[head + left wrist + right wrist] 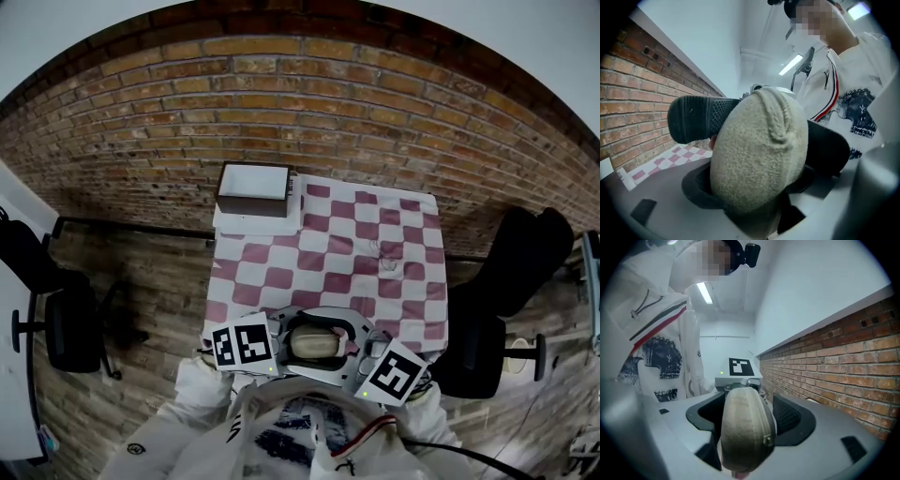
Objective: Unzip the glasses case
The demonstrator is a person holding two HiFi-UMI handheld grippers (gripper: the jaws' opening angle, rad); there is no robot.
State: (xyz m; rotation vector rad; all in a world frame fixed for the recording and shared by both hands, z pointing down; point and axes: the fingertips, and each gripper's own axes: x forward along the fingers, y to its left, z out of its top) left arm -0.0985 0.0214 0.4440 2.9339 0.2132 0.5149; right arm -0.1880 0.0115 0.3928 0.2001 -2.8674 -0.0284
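Observation:
The glasses case (314, 343) is a beige fuzzy oval held in the air close to the person's chest, over the near edge of the checkered table (328, 253). My left gripper (286, 339) clamps one end. In the left gripper view the case (759, 159) fills the space between the black pads (696, 119). My right gripper (354, 345) grips the opposite end, and the case (745, 423) sits upright between its pads (787, 417). The zipper seam runs along the case's edge, with a small metal pull (767, 439) near the right gripper's camera. The left gripper's marker cube (739, 367) shows behind the case.
A dark open box (253, 187) with a white inside stands at the table's far left corner. Black chairs stand left (70, 328) and right (511, 272) of the table. A brick wall runs behind, and the person's white top (300, 431) lies just below the grippers.

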